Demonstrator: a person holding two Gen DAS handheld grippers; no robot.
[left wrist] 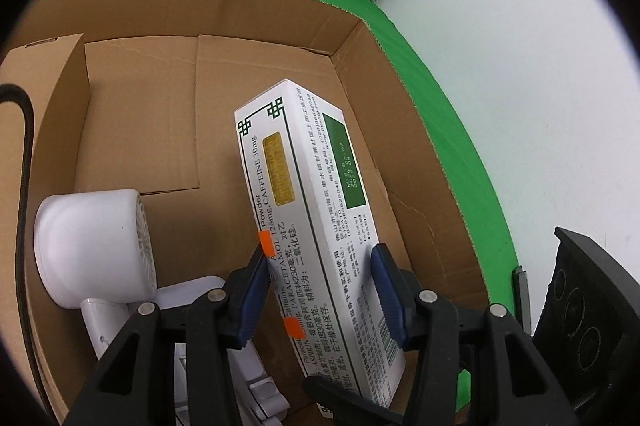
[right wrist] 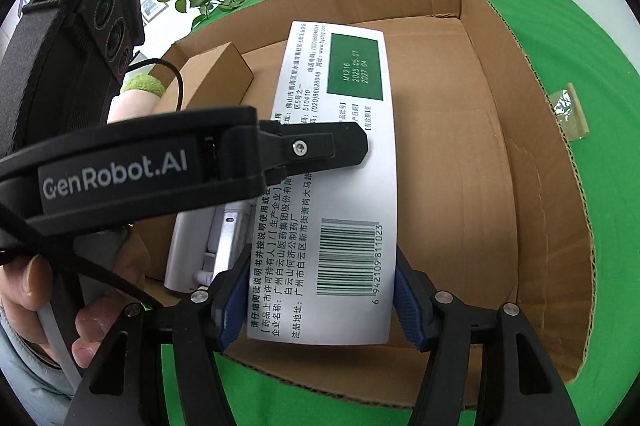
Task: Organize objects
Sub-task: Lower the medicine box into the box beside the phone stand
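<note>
Medicine box (left wrist: pixel 304 210): smooth printed card, slight sheen. Carton (left wrist: pixel 140 130): matt brown corrugated cardboard, rough torn rim at 12 o'clock. Hair dryer (left wrist: pixel 92 246): glossy white plastic. Table cover (right wrist: pixel 560 26): matt green cloth. Gripper pads (left wrist: pixel 256 302): ribbed blue rubber on matt black plastic.

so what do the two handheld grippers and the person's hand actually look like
Both grippers, left and right, are black plastic with silver pivot screws and ribbed blue pads. The left one's body reads GenRobot.AI in pale letters, and a thin black cable loops off it. The hand on it shows a pale grey-blue sleeve.
</note>
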